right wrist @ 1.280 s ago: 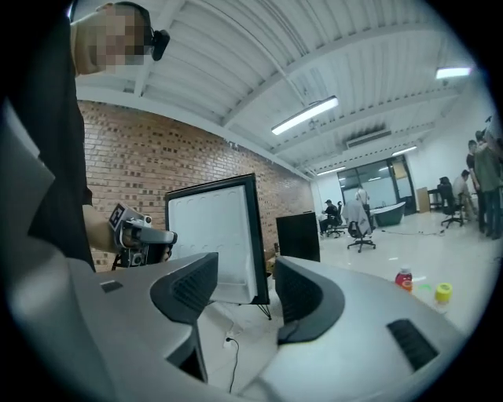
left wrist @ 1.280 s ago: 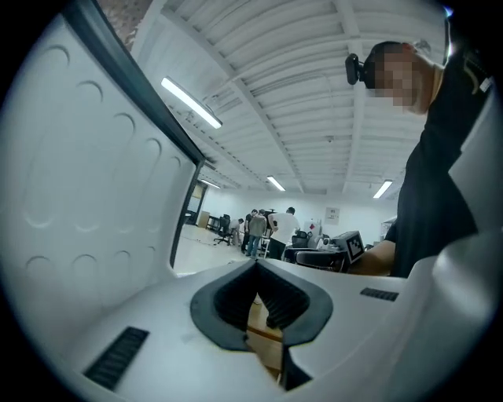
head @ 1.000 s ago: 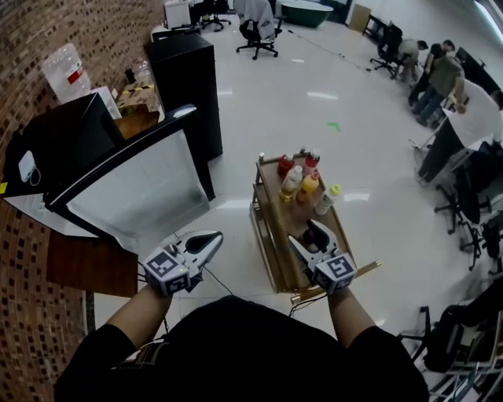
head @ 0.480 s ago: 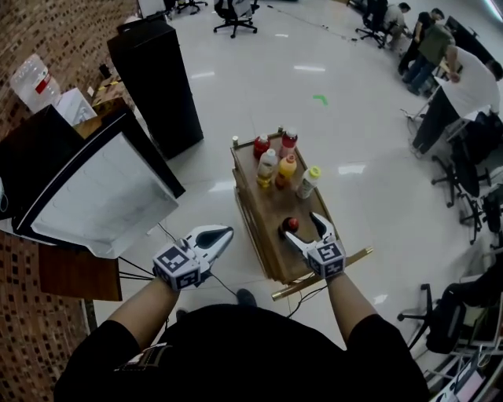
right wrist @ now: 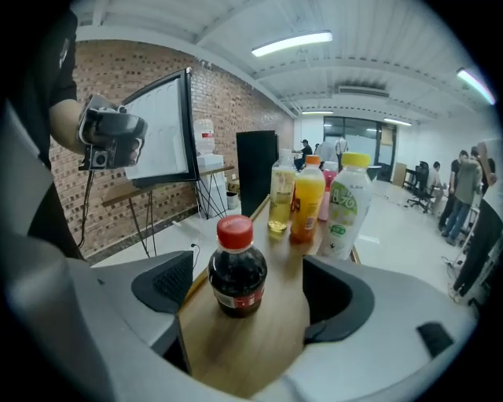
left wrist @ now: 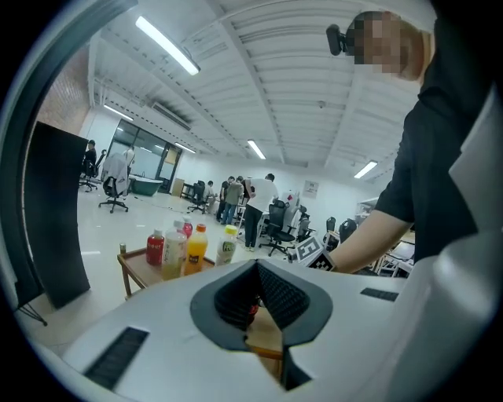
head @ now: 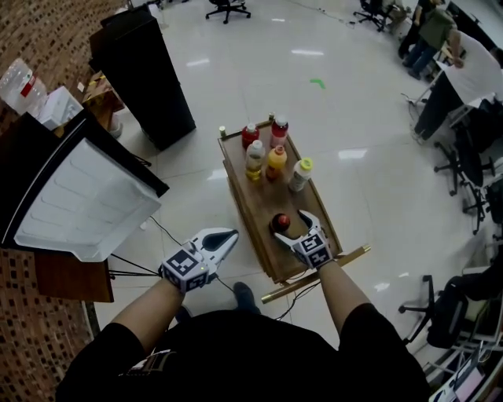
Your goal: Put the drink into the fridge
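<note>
Head view: right gripper [head: 292, 228] had dropped over cart [head: 245, 196] | jaws just widened, straddling cola bottle [head: 280, 223] untouched | left gripper [head: 226, 236] clenched, empty | five more bottles [head: 276, 161] stood beyond.

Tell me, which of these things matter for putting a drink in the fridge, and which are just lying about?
For the job: small cola bottle on the cart; fridge, door open; right gripper, jaws just opened wider either side of the bottle.
Lying about: other bottles, black cabinet, office chairs.
</note>
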`<action>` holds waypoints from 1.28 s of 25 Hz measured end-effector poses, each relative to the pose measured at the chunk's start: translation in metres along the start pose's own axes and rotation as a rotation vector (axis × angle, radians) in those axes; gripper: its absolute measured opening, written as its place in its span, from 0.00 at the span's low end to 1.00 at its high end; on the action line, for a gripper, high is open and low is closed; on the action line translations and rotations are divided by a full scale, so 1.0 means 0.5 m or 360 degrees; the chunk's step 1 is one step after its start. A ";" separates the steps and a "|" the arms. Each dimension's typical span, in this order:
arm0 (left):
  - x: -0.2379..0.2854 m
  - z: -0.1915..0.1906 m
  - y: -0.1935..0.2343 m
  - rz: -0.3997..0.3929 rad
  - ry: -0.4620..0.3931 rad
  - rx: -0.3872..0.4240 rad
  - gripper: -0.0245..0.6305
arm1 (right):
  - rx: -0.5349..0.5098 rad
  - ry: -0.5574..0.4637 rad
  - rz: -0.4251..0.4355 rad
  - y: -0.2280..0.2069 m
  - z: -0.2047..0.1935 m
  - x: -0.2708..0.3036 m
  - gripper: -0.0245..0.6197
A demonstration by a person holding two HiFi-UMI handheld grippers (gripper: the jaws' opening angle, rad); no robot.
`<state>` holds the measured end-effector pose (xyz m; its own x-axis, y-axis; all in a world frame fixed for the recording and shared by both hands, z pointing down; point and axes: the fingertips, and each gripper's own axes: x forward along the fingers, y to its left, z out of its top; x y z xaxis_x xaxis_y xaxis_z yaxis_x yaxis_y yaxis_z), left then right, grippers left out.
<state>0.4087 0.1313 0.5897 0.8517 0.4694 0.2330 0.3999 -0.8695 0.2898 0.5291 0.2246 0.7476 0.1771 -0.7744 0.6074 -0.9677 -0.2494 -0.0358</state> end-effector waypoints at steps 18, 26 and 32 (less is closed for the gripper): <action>0.023 -0.096 0.022 0.0080 0.0104 -0.0087 0.03 | -0.0133 0.0013 0.0104 0.027 -0.045 0.097 0.53; 0.003 -0.108 0.024 0.0116 0.0078 -0.0144 0.03 | -0.0107 0.0009 0.0097 0.026 -0.041 0.096 0.52; -0.020 -0.085 0.022 0.0119 0.0051 -0.0135 0.03 | -0.0103 -0.0022 0.0113 0.042 0.005 0.056 0.52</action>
<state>0.3902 0.1236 0.6303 0.8662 0.4094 0.2865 0.3042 -0.8869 0.3476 0.5144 0.1961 0.7618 0.1098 -0.7967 0.5943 -0.9874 -0.1558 -0.0265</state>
